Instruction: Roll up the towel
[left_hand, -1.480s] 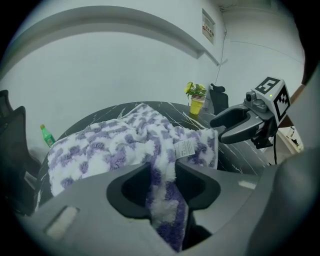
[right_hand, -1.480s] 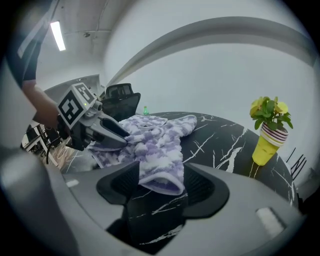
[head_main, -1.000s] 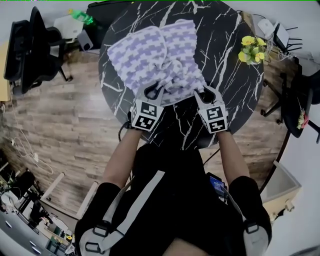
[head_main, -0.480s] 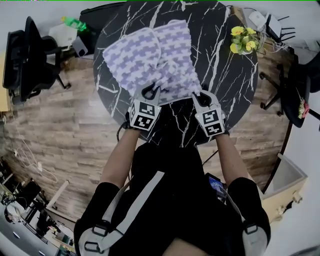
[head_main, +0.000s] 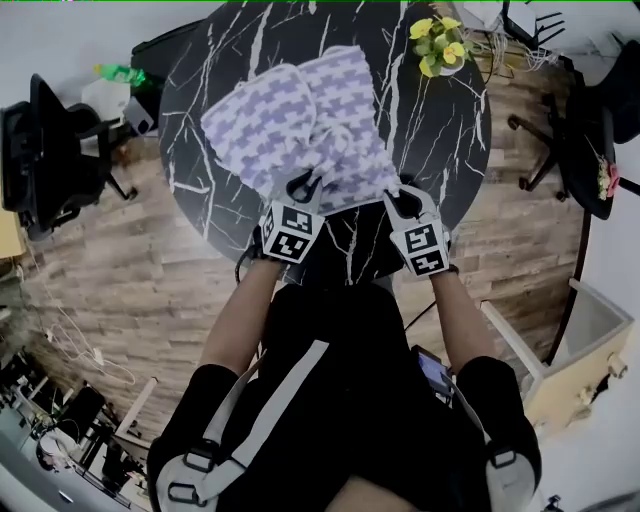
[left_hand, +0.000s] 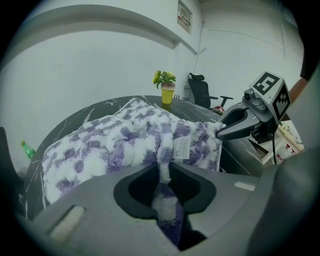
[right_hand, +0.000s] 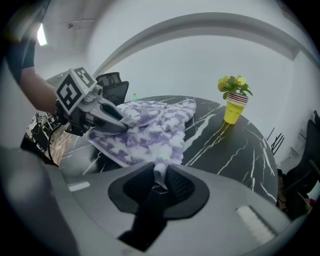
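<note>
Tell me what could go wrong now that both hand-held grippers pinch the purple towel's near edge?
The right hand-held gripper, whose jaws have just been closing, pinches only a thin sliver of the towel edge; that could slip out when pulled.
The left hand-held gripper holds a thicker fold, so the two sides may roll unevenly.
The towel is bunched in its middle, so the roll might turn out lopsided.

Person wearing a black short-sleeved top (head_main: 370, 340) crossed by pale grey harness straps (head_main: 285, 400) with buckles. Left hand-held gripper (head_main: 305, 183) and right hand-held gripper (head_main: 398, 195), grey, each bear a black-and-white marker cube (head_main: 290, 230).
</note>
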